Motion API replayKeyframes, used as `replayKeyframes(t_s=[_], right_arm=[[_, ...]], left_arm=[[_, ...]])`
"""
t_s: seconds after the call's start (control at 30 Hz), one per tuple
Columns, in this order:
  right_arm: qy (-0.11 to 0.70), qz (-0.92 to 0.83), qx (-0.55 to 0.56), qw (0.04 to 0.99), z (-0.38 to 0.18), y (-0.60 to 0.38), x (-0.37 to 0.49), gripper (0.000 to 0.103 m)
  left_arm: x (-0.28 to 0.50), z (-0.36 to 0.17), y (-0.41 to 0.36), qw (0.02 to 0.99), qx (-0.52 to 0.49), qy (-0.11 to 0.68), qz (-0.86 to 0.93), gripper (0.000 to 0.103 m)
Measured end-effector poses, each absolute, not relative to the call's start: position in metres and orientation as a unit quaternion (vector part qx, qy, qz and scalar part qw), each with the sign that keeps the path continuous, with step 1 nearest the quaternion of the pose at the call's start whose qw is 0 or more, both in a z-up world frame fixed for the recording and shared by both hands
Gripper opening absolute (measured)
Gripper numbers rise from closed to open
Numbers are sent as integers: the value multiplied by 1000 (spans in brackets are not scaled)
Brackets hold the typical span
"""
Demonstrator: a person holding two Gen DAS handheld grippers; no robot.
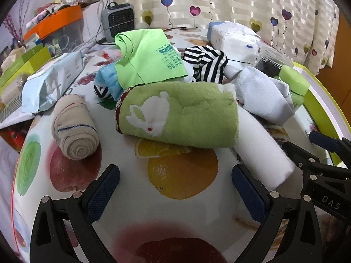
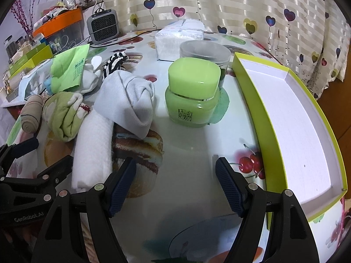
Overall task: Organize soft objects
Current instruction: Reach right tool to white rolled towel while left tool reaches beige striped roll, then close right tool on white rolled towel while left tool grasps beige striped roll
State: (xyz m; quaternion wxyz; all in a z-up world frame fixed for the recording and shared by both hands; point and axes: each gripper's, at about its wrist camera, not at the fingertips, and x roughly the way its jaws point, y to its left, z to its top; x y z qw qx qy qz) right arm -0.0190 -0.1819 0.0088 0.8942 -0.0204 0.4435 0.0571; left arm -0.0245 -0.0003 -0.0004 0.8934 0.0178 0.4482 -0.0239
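Left gripper spread wide at bottom centre of the left view, holding nothing, hovering over the fruit-print tablecloth. Just beyond its fingertips, at mid-frame, a rolled green towel with a white rabbit on it. Left of that and apart from it, a beige bandage roll, lying on its side. Under the towel's right end and running toward lower right, a white rolled towel, touching the green one. Behind, upper centre, a lime cloth draped over a blue cloth; to its right a striped cloth, then a grey-white sock bundle at right of centre. At far right edge, part of the other gripper.

Right gripper likewise spread open and empty at bottom centre of the right view, over bare tablecloth. Above it, at centre, a green jar, upright, lid on; just behind it a clear jar. Behind those, a tissue pack. Along the right side, a tray with lime walls and white floor, nothing visible inside. At left of centre the sock bundle resting on the top end of the white towel. Heater at upper left, before a heart-print curtain.
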Motion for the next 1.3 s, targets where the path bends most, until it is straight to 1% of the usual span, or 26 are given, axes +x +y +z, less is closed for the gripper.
replayKeyframes(t_s=[0.43,0.6,0.83,1.0,1.3], right_arm=[[449,64,-24,891,10,-181,-29,75],[431,92,-22,897,18,-178,-39,75],[411,129,-17,902,32,-168,-47,75],[400,141,-13,905,39,-164,-49,75],[418,178,-27,890,30,-137,-33,75]], left_arm=[[-35,0,6,891,29,450,-45,102],[-42,0,14,890,33,451,-57,102],[-53,7,35,889,9,454,-56,100],[-59,20,50,899,-11,436,-48,100],[-39,30,103,897,-66,437,6,100]])
